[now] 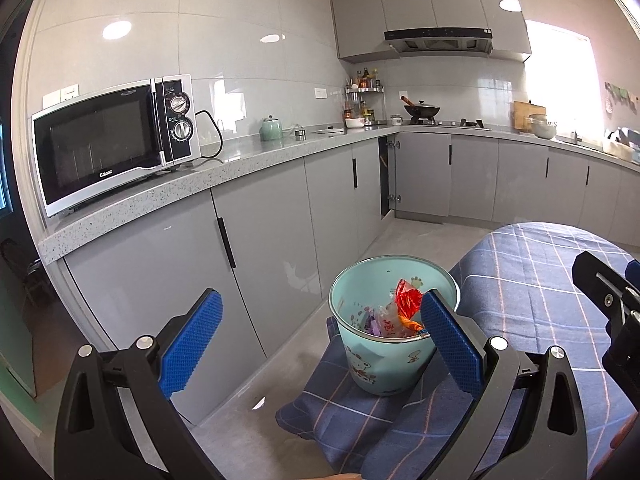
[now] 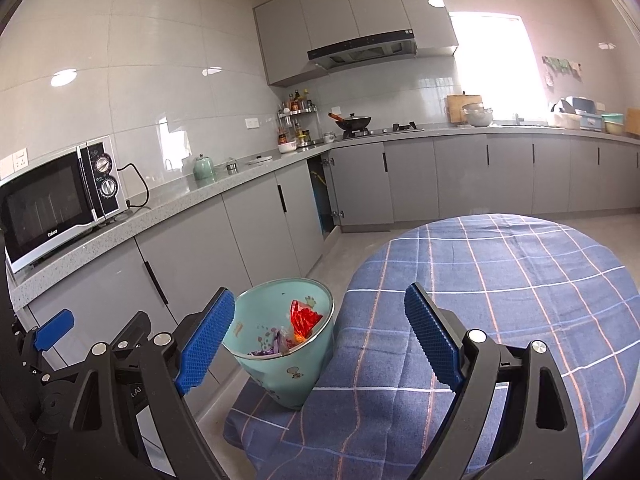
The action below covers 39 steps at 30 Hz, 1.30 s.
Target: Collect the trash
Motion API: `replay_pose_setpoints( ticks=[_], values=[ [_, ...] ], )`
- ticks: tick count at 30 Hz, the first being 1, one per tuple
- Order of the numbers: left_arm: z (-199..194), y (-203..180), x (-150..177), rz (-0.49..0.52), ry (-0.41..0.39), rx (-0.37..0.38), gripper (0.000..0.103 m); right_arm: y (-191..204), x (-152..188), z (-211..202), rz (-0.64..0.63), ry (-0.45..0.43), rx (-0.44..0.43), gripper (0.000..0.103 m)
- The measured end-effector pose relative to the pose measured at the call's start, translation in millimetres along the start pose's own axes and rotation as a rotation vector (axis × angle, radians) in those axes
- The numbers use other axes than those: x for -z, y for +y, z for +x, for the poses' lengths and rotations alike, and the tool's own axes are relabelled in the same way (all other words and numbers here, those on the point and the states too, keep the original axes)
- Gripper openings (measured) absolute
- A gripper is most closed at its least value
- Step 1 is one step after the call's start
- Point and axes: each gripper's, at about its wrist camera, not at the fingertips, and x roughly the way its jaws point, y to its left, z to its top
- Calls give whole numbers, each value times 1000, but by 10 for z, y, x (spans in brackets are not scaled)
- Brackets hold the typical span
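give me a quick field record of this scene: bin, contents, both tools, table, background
bin: teal cartoon-print trash bin standing on the hanging edge of the tablecloth, beside the table
contents: red wrapper on top, purple and pale wrappers beneath
left tool: open, empty
right tool: open, empty
table: blue plaid tablecloth
background: microwave on grey counter

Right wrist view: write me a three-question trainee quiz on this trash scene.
1. True or false: the right gripper holds a wrapper.
2. Where does the red crinkled wrapper lie? A) on the blue checked tablecloth B) inside the pale green cartoon-printed bin C) on the grey speckled countertop
3. Fill in: the bin stands on a fold of the ____.

Key: 1 false, its jaws stand open and empty; 2 B; 3 tablecloth.
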Motion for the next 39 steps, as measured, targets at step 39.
replay_pose_setpoints(
  ticks=[39],
  values=[
    [14,-3,-15,-15,22,18,98,-41,18,31,19,11,11,86]
  ],
)
